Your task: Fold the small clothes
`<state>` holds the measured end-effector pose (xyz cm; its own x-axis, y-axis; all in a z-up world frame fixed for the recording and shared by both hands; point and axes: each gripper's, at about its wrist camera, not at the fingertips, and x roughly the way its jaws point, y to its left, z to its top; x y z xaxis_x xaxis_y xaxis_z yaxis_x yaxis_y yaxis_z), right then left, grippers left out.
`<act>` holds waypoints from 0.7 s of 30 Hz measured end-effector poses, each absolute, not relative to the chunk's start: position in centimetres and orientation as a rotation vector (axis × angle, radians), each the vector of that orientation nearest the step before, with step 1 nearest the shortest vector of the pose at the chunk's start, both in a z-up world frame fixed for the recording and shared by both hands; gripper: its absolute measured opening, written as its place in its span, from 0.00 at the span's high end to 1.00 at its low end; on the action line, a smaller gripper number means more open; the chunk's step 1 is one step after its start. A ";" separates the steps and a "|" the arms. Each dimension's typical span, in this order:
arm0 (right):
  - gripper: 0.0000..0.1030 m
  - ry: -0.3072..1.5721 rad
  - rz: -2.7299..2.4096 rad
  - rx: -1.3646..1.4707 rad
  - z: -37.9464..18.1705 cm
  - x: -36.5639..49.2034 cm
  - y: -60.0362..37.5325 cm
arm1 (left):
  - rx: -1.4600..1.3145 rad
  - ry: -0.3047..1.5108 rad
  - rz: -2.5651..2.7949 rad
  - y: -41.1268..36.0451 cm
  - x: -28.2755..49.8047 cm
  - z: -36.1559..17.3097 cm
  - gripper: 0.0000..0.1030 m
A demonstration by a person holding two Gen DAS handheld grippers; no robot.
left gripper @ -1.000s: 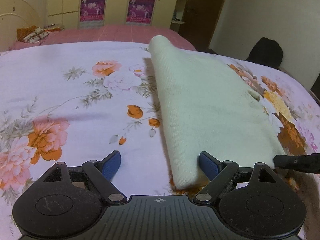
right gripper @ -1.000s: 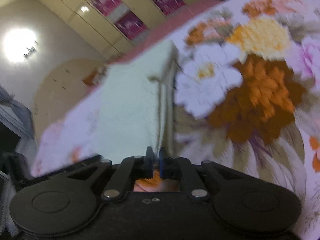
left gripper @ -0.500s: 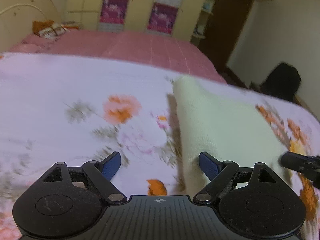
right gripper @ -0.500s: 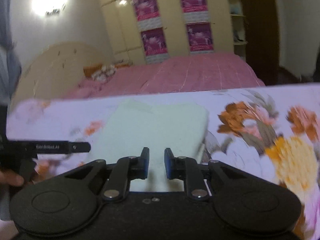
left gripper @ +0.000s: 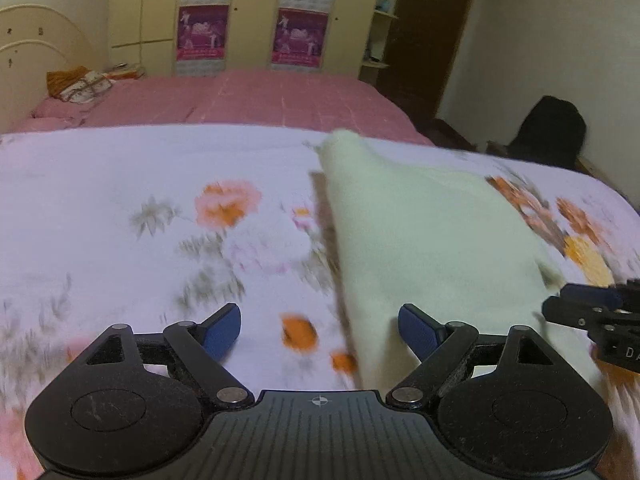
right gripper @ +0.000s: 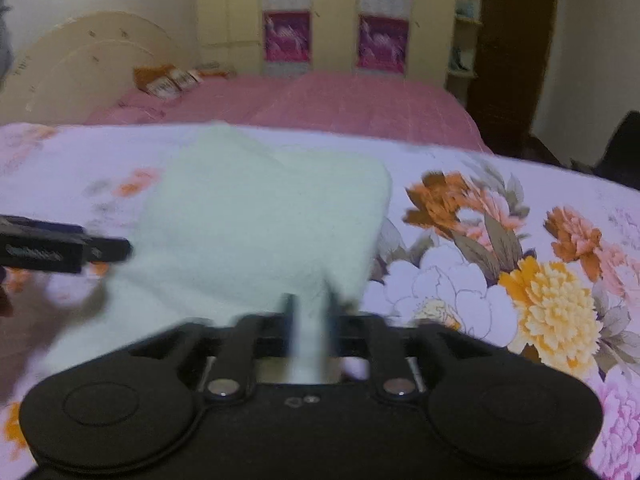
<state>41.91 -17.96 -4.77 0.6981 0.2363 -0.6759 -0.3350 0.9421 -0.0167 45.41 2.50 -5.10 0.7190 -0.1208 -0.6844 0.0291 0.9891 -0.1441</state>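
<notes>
Lying mid-frame on the floral bedsheet [left gripper: 120, 200], your cream garment [left gripper: 420, 240] looks folded once already; left gripper [left gripper: 320, 330] gapes wide and empty, right gripper [right gripper: 310, 312], blurred, has just been opening, apparently gripping nothing.

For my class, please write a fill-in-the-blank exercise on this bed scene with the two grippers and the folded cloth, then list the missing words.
1. The folded pale cream cloth lies on a bedsheet printed with ____.
2. The left gripper has its jaws wide ____, with nothing pressed between them.
3. Beyond the floral sheet the bed is covered by a plain ____ quilt.
4. The right gripper has just been opening and points at the cloth's near ____.

Missing words: flowers; open; pink; edge
</notes>
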 end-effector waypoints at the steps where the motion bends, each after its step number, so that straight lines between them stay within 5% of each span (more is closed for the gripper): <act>1: 0.68 0.729 0.323 -0.150 -4.7 41.2 -17.9 | -0.120 0.771 -0.089 2.2 44.8 -5.5 0.17; 9: 0.68 0.793 0.305 -0.134 -6.3 39.6 -17.8 | -0.049 0.795 -0.065 0.9 43.8 -5.0 0.17; 12: 0.48 0.775 0.305 -0.085 -5.2 39.2 -18.7 | -0.010 0.785 -0.065 0.9 43.7 -4.3 0.16; 21: 0.48 0.798 0.307 0.164 -4.5 41.9 -23.5 | 0.021 0.757 -0.060 1.4 45.3 -3.0 0.16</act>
<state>41.88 -23.50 -4.53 0.6570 0.3312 -0.6773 -0.2081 0.9431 0.2593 45.27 1.38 -2.99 0.7254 -0.0464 -0.6867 0.0616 0.9981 -0.0025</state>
